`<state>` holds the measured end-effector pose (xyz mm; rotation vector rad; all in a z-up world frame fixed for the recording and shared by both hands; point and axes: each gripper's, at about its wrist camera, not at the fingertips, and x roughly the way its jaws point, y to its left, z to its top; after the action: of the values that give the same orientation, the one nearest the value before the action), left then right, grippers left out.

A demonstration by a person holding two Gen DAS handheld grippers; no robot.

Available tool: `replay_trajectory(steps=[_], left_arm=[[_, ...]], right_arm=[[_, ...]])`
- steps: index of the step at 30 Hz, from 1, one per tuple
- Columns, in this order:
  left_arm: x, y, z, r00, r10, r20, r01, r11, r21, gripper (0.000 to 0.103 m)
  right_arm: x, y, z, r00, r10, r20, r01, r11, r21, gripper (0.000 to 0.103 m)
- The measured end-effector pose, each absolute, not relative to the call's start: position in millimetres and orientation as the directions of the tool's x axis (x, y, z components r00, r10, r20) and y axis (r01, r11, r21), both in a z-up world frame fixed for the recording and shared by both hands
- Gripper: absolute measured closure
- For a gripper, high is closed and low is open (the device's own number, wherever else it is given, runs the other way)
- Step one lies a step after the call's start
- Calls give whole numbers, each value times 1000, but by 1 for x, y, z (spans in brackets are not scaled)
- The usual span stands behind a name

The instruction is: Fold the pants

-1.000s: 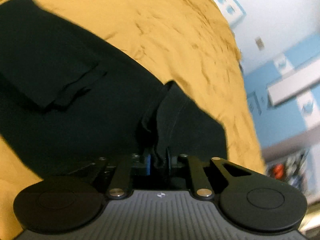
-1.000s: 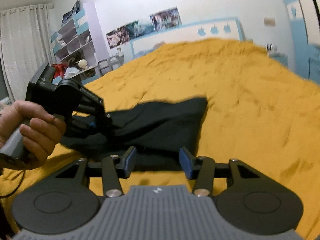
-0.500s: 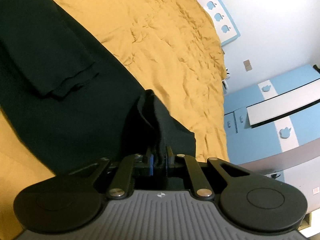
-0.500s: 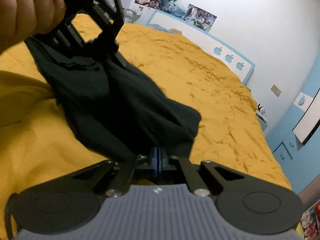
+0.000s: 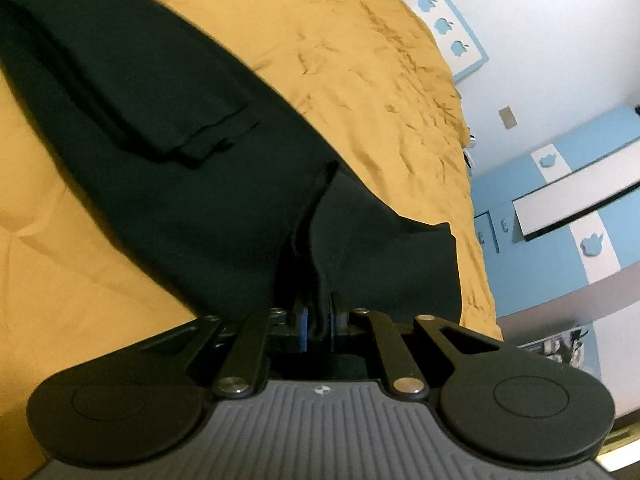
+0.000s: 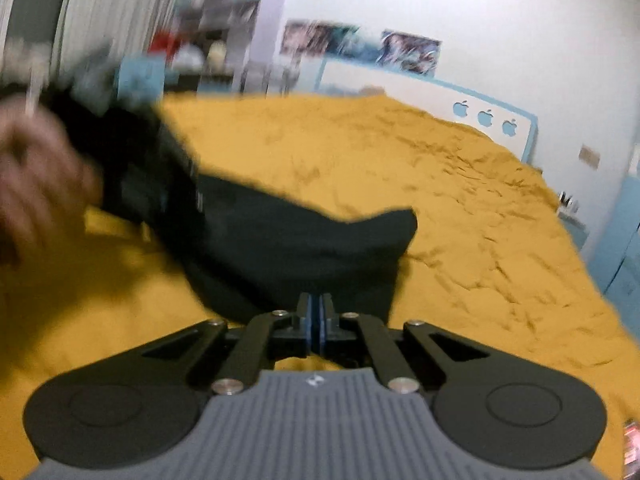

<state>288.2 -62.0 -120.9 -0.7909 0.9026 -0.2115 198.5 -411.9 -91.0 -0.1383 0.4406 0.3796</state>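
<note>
The black pants (image 5: 168,184) lie on a bed covered with a yellow bedspread (image 5: 352,60). From the left wrist camera, most of the cloth is spread flat across the bedspread, with one leg end (image 5: 132,80) folded back on top of the rest, its hem showing as stacked edges. The near part of the pants rises off the bed in a raised ridge toward the left hand-held gripper (image 5: 316,322). That gripper's two fingers are nearly together, with a fold of black cloth pinched between the blue pads (image 5: 304,324).

From the right wrist camera, which is blurred, the pants (image 6: 296,248) stretch from the person's hand (image 6: 36,176) at the left edge down toward the right hand-held gripper (image 6: 316,322). The hand grasps the dark body of the other gripper, whose outline is smeared. The right hand-held gripper's fingers are pressed together, blue pads (image 6: 309,324) touching or almost so. The edge of the pants sits right at their tips, but whether any cloth is actually caught between them cannot be told from this view. A far corner of the pants (image 6: 404,220) points toward the right side of the bed.

Beyond the bed stands a white headboard (image 6: 432,96) with blue apple shapes, posters (image 6: 408,50) on the wall above it, and a blurred shelf (image 6: 208,40) to the left.
</note>
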Motion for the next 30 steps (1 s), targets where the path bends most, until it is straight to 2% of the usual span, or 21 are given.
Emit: replay_trajectory(steps=[4, 8, 9, 10, 12, 16, 20, 21, 23, 24, 25, 30], left_arm=[[287, -64, -109, 651, -480, -589, -103, 713, -694, 94], [277, -56, -84, 768, -453, -454, 5, 712, -702, 94], [277, -56, -82, 770, -423, -477, -9, 740, -672, 94], [285, -57, -87, 737, -399, -546, -51, 772, -633, 94], [302, -58, -110, 627, -402, -667, -120, 797, -592, 95], [300, -52, -126, 623, -407, -668, -152, 774, -614, 93], [296, -60, -116, 619, -395, -679, -112, 811, -574, 89], [294, -63, -110, 617, -396, -680, -82, 827, -557, 87], [292, -61, -98, 613, -370, -698, -42, 867, -496, 67], [291, -58, -92, 626, -356, -693, -28, 878, -477, 51], [290, -57, -86, 649, -343, -679, -21, 884, -467, 42], [312, -49, -64, 701, -315, -640, -15, 891, -455, 39]], right_arm=[[227, -418, -93, 845, 272, -459, -297, 955, 20, 101], [244, -412, -111, 806, 244, -539, -288, 958, 3, 98], [244, -411, -113, 799, 256, -544, -299, 954, 12, 94], [245, -410, -114, 792, 263, -552, -304, 952, 17, 86], [244, -409, -117, 784, 263, -562, -307, 952, 18, 82], [243, -412, -118, 780, 271, -564, -308, 951, 31, 82], [249, -416, -121, 773, 272, -573, -300, 953, 47, 81], [250, -417, -121, 774, 271, -573, -299, 953, 47, 81], [250, -418, -122, 775, 275, -569, -302, 952, 49, 79], [250, -417, -122, 775, 277, -568, -303, 952, 50, 78], [249, -417, -123, 775, 277, -567, -304, 951, 50, 77], [248, -415, -125, 777, 276, -566, -304, 952, 46, 75]])
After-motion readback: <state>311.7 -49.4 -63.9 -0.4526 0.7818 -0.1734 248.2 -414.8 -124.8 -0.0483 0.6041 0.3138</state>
